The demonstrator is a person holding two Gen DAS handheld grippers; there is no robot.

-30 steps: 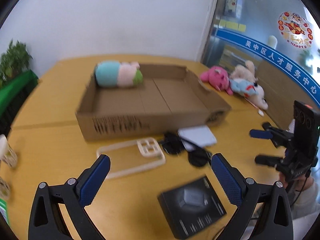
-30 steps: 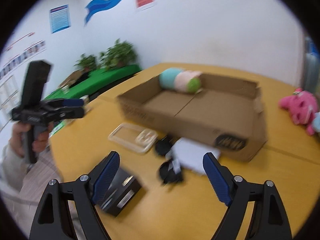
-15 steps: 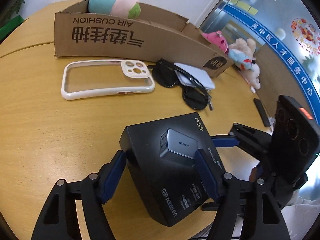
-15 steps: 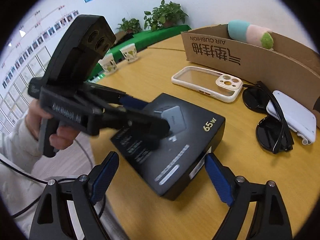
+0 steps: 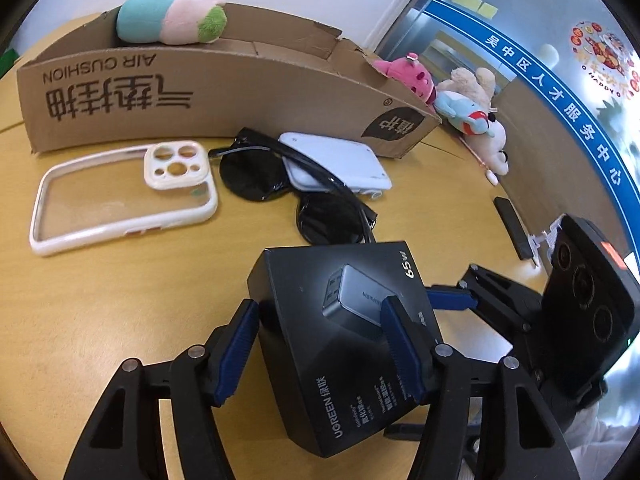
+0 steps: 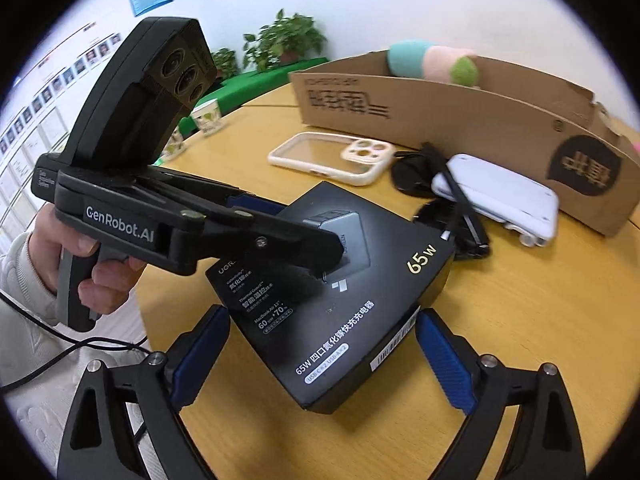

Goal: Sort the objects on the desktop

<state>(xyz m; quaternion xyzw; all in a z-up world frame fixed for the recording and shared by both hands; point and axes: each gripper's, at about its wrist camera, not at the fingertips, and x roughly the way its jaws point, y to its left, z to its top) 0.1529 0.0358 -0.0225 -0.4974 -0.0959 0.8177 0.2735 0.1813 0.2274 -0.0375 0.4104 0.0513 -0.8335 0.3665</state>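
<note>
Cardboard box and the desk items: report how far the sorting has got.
Done: only the plush roll lies in the cardboard box. In hand: the left gripper is closing around the black charger box; the right gripper straddles it, opening. Left on the table: phone case, sunglasses, white power bank.

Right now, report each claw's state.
Left claw: closing around the black charger box, not visibly gripping yet.
Right claw: opening, straddling the box, holding nothing.

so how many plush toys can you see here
3, possibly more. A teal-and-pink plush lies inside the cardboard box. A pink plush and a beige-and-blue plush sit past the box's right end; that cluster may hide another.
</note>
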